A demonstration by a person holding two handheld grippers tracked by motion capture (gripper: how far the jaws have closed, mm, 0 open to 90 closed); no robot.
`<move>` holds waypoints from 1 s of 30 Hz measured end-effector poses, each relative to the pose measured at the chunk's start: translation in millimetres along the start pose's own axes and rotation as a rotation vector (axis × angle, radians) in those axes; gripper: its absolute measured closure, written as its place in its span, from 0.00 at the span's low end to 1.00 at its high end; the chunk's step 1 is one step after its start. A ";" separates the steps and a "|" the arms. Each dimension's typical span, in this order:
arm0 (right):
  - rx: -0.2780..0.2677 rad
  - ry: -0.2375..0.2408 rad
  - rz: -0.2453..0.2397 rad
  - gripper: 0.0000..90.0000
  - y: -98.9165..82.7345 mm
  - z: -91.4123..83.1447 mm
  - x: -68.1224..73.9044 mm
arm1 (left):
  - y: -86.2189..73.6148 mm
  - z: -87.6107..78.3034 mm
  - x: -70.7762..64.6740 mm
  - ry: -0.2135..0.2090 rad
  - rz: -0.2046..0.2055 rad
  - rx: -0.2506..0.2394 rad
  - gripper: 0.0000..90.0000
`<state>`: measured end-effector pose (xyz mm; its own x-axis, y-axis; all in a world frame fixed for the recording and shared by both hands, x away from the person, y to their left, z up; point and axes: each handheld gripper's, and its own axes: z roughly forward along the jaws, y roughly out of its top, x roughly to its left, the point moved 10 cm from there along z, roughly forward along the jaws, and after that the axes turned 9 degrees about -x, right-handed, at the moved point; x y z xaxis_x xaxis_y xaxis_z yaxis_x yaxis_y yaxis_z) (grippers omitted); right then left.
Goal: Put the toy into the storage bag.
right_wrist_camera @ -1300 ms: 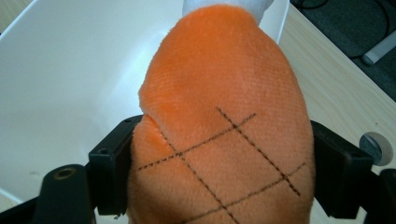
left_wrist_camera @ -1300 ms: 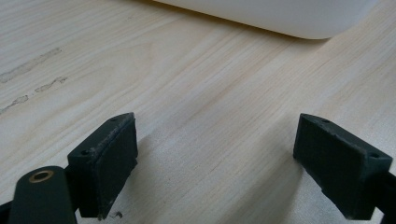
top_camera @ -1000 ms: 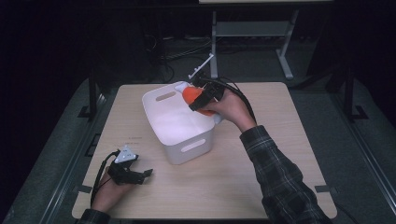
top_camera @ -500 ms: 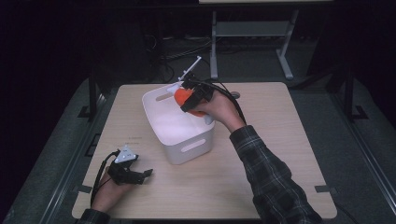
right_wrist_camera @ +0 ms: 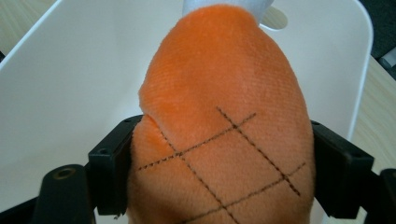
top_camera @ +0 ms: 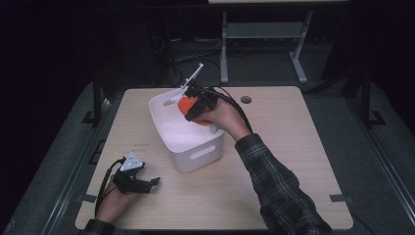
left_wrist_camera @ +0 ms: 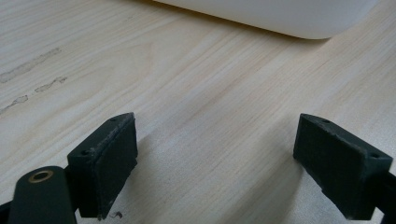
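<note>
An orange plush toy (right_wrist_camera: 224,121) with dark stitched crossing lines and a white tip is squeezed between the jaws of my right gripper (top_camera: 192,108). In the high view the orange plush toy (top_camera: 186,105) hangs over the far part of the white plastic bin (top_camera: 195,154), above its open inside. The white bin (right_wrist_camera: 60,93) spreads out behind the toy in the right gripper view. My left gripper (top_camera: 145,184) rests on the table near the front left corner, its jaws wide apart with nothing between them. Its two black pads (left_wrist_camera: 105,158) lie low over bare wood.
The light wooden table (top_camera: 293,147) has a small round hole (top_camera: 246,99) near its far edge. A bin wall (left_wrist_camera: 280,18) lies ahead of the left gripper. Beyond the table stand a metal stand (top_camera: 264,34) and cables on a dark floor.
My right gripper has carried the plush toy leftward and farther, from the bin's right rim to above its far inside. The left gripper has stayed put.
</note>
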<state>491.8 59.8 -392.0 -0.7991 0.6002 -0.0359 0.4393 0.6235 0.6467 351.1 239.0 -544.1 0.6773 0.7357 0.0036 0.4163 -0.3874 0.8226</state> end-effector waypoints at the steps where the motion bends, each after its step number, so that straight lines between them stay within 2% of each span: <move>1: 0.003 0.003 -0.002 0.23 -0.5 0.9 0.9 | 0.0 0.0 0.0 0.000 0.000 0.000 0.14; 9: 0.017 0.011 -0.012 0.23 -5.2 6.4 6.8 | 0.0 0.1 0.0 0.000 0.000 0.000 0.14; 21: 0.037 0.024 -0.016 0.21 -12.6 10.9 7.1 | 0.1 0.1 0.0 0.000 0.000 -0.001 0.14; 30: 0.041 0.035 -0.019 0.14 -13.2 12.3 9.1 | 0.0 0.1 0.0 0.000 0.000 -0.001 0.14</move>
<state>483.8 63.2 -410.3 -0.8210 0.5705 -0.0210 0.4395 0.6551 0.6146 351.2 238.9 -544.2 0.6772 0.7358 0.0037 0.4160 -0.3870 0.8229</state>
